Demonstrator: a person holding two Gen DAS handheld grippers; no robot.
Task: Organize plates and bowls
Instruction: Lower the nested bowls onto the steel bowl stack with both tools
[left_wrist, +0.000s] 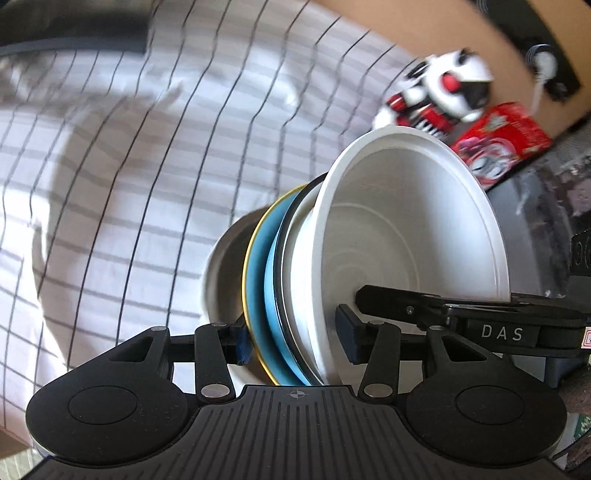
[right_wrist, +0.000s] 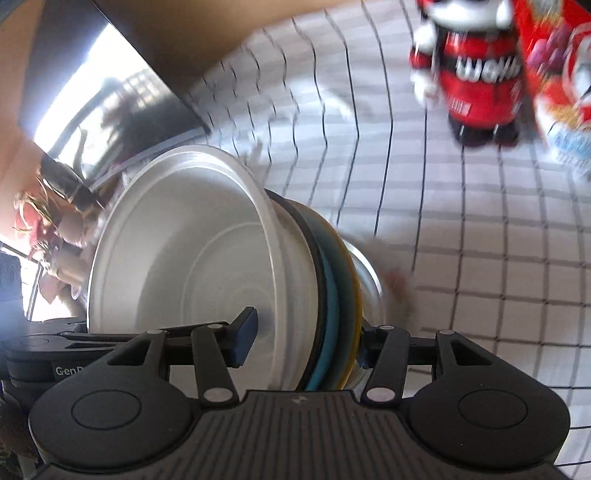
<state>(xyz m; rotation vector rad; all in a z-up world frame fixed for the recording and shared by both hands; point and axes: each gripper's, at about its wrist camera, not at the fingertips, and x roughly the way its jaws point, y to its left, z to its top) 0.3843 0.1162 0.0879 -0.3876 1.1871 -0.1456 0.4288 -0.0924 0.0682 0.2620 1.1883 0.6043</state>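
A stack of dishes is held up on edge above a checked tablecloth. In the left wrist view it is a white bowl nested in a white dish, a blue plate with a gold rim and a pale bowl behind. My left gripper is shut on the stack's rims. In the right wrist view the same white bowl and blue plate show, and my right gripper is shut on the stack from the opposite side. The right gripper also shows in the left wrist view.
A red, white and black toy figure and a red printed box stand on the cloth beyond the stack. A dark glossy panel lies at the cloth's far left edge. A brown wall runs behind.
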